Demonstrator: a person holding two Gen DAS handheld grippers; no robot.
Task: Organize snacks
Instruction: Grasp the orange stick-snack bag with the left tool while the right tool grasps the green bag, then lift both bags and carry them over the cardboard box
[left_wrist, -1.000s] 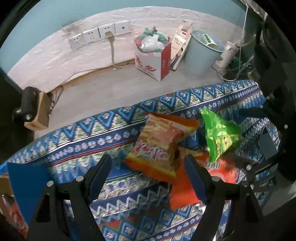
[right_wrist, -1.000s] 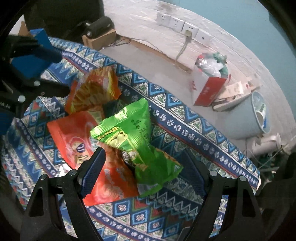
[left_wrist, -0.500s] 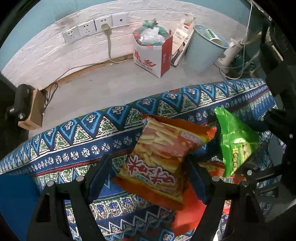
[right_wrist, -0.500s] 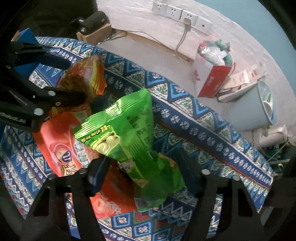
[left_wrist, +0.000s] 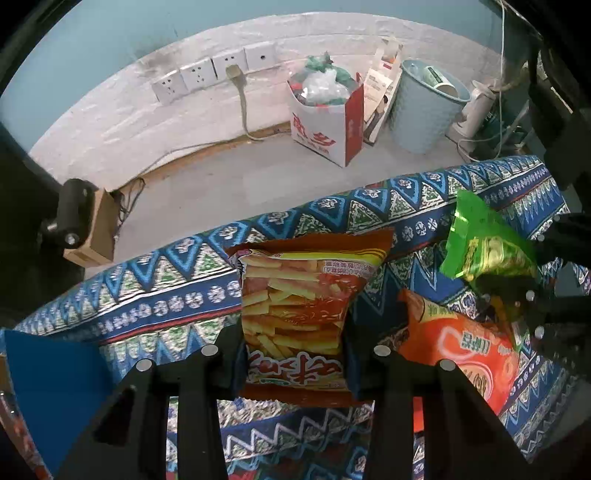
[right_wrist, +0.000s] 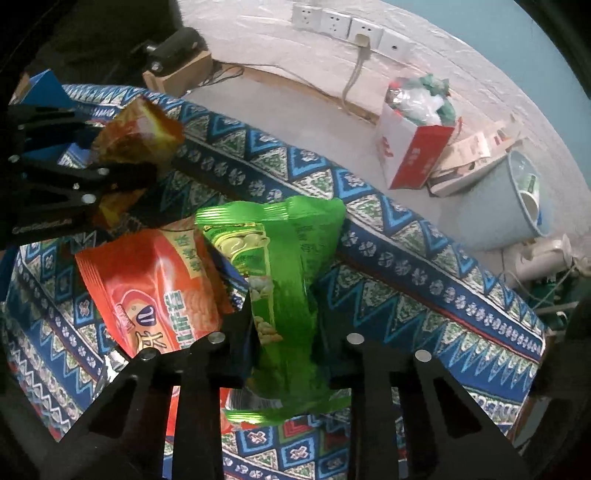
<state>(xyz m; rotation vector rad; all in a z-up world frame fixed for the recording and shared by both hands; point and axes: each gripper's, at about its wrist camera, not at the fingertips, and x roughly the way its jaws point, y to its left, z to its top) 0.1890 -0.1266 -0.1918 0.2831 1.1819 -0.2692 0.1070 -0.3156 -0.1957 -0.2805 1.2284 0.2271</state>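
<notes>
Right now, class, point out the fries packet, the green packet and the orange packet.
fries packet (left_wrist: 295, 310): left wrist view, printed front.
green packet (right_wrist: 284, 258): right wrist view, middle panel.
orange packet (right_wrist: 155, 284): right wrist view, front face.

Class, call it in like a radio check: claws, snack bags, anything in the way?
Left claw just closed on the fries bag. Right claw just closed on the green bag. Orange bag loose on patterned cloth. Nothing blocking.

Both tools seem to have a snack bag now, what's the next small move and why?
Probably lift both straight up. The left tool has just closed on the fries bag, the right tool on the green bag, which overlaps the orange bag.
</notes>
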